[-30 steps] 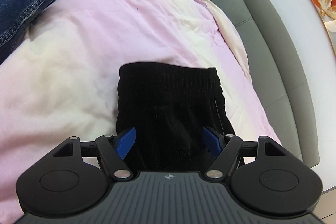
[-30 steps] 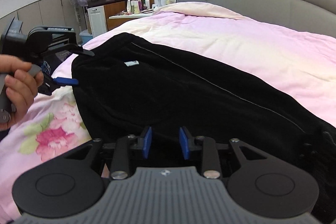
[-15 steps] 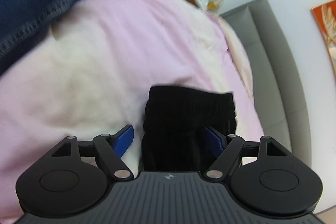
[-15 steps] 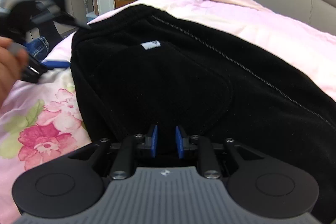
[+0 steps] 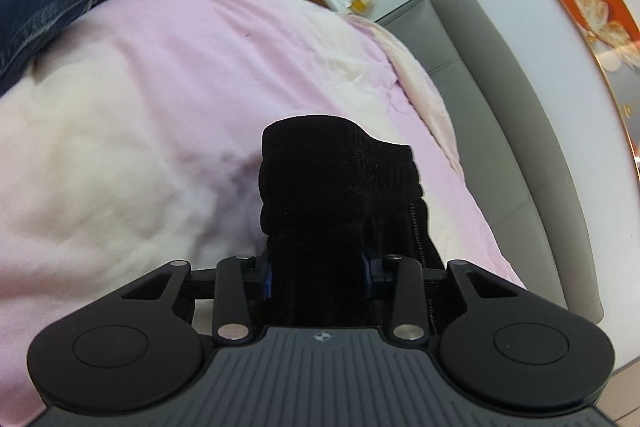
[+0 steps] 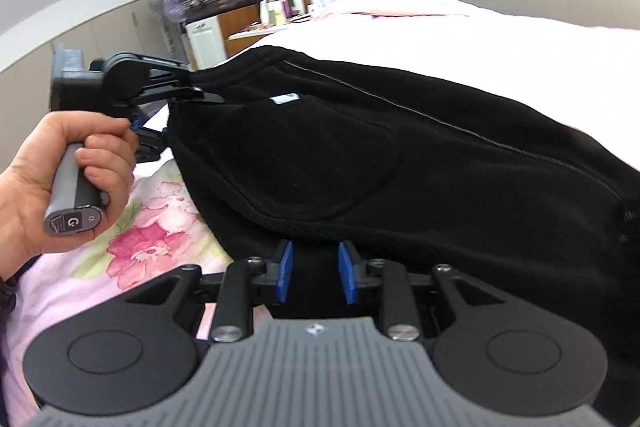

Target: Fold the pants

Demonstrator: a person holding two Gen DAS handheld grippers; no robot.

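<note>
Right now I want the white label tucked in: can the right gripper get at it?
Probably not yet: the right gripper has pants fabric between its jaws, which are opening. The label lies uncovered farther up, near the left gripper.

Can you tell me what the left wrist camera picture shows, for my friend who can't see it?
The left gripper is closing on a bunched-up end of the black pants, and the cloth sits between its blue pads. The pants lie on a bed with a pink and cream blanket. A grey headboard runs along the right, beside a white wall.
</note>
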